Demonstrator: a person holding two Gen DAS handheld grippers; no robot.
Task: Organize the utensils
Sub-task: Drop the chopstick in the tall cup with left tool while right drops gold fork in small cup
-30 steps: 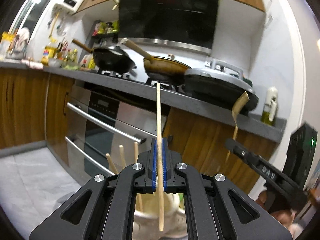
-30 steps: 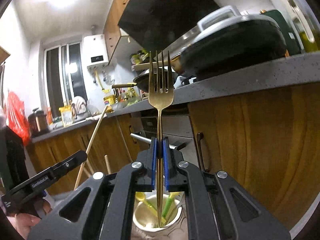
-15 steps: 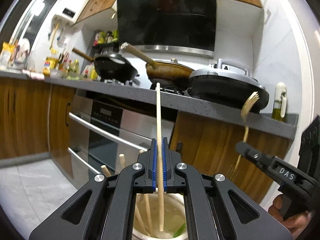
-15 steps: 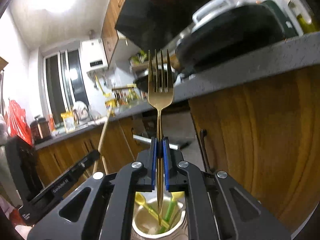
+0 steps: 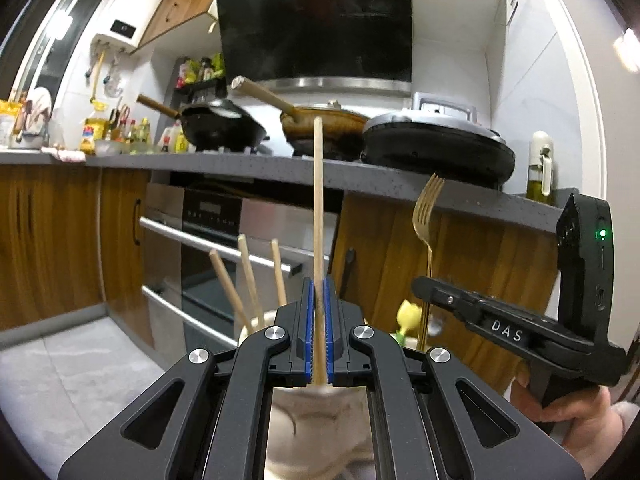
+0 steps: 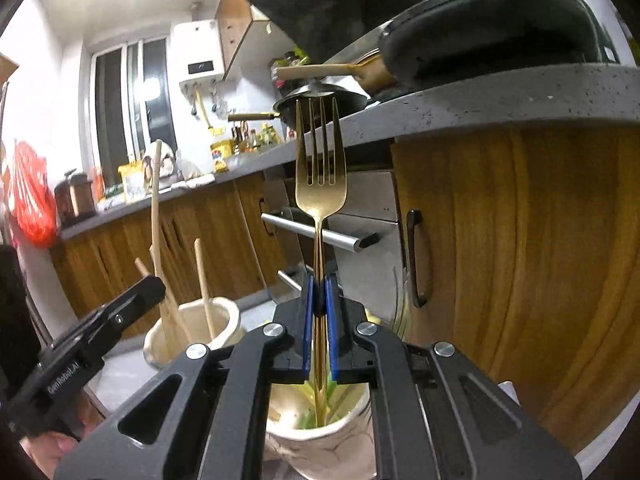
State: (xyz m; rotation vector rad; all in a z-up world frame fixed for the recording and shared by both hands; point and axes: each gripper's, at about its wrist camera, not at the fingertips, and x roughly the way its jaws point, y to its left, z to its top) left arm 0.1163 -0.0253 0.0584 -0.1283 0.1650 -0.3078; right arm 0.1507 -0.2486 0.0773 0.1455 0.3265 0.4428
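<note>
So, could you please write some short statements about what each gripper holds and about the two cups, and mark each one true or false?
1. The left gripper is shut on a wooden chopstick. True.
2. The right gripper holds a silver spoon. False: it is shut on a gold fork, tines up.
3. The fork's lower end is inside the right cup, which holds green and yellow utensils. True.
4. The left cup holds only forks. False: wooden chopsticks stand in it.
5. The fork lies flat on the counter. False: it is upright in the gripper, below the counter edge.
</note>
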